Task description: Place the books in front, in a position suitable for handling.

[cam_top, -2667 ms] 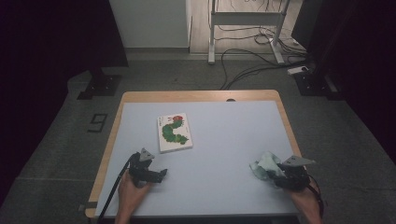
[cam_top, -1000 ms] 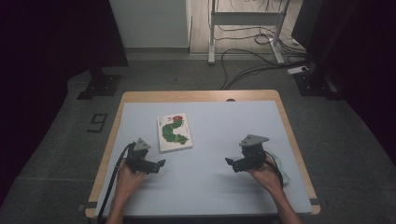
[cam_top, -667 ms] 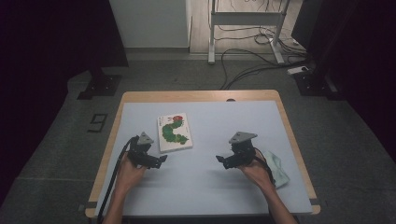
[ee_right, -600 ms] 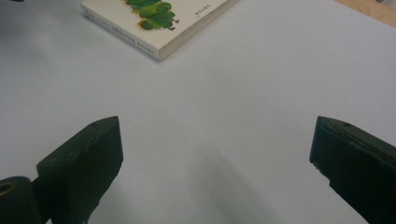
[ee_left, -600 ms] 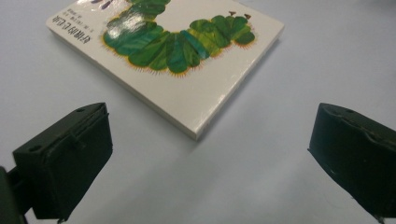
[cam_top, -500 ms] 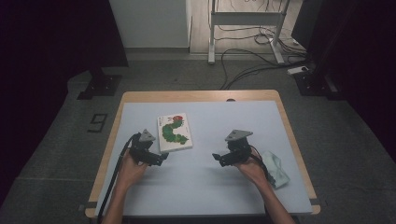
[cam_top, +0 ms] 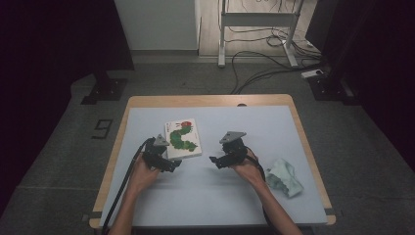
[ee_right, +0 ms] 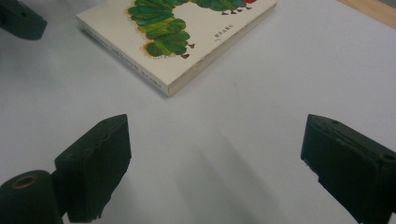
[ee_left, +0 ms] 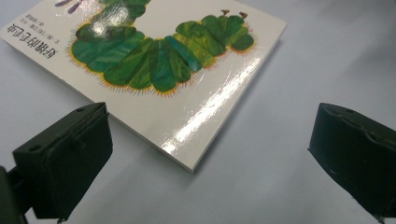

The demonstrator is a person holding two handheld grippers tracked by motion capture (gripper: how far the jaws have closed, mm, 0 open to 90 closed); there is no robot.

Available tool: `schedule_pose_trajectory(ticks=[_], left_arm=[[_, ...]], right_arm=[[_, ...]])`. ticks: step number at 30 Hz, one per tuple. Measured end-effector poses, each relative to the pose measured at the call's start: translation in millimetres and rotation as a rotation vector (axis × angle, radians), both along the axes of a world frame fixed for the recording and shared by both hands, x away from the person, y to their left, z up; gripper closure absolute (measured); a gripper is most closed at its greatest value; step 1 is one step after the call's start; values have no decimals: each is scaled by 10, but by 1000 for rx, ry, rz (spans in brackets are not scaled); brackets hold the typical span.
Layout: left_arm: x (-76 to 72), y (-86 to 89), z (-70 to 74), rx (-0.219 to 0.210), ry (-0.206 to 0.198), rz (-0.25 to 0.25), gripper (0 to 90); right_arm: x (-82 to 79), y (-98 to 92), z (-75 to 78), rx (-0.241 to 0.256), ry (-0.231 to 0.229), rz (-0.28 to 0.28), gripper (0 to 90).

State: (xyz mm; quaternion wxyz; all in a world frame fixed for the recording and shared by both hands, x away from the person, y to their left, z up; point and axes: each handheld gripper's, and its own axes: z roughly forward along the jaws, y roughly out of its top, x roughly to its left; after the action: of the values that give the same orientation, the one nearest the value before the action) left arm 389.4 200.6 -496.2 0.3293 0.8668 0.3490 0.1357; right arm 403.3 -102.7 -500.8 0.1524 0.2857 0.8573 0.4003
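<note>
A white picture book (cam_top: 183, 138) with a green caterpillar on its cover lies flat on the pale blue table top (cam_top: 215, 196), left of the middle. My left gripper (cam_top: 173, 165) is open at the book's near corner; in the left gripper view that corner of the book (ee_left: 177, 70) lies between and just ahead of the wide-apart jaws of the gripper (ee_left: 210, 158). My right gripper (cam_top: 213, 160) is open and empty a short way right of the book, pointing toward it. The right gripper view has the book (ee_right: 187, 32) ahead of the gripper (ee_right: 215, 172) and bare table between the jaws.
A crumpled pale green cloth (cam_top: 285, 176) lies near the table's right edge, behind my right hand. The table's wooden rim (cam_top: 210, 100) runs along the far side. One jaw of the left gripper (ee_right: 18, 18) pokes into the right gripper view at top left.
My right gripper has left the cloth at the right and travelled left toward the book. My left gripper has crept forward to the book's near corner.
</note>
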Motion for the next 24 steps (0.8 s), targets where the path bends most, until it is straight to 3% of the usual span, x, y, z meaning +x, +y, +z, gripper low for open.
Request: schedule_pose_trajectory(ticks=[7, 15, 24], left_arm=[[15, -24, -73, 8, 10, 9, 0], [15, -28, -144, 12, 16, 25, 0], [10, -1, -236, 13, 18, 40, 41]], right_arm=[[69, 165, -63, -5, 7, 28, 124], [156, 347, -160, 6, 48, 65, 130], [239, 484, -285, -3, 67, 83, 268]])
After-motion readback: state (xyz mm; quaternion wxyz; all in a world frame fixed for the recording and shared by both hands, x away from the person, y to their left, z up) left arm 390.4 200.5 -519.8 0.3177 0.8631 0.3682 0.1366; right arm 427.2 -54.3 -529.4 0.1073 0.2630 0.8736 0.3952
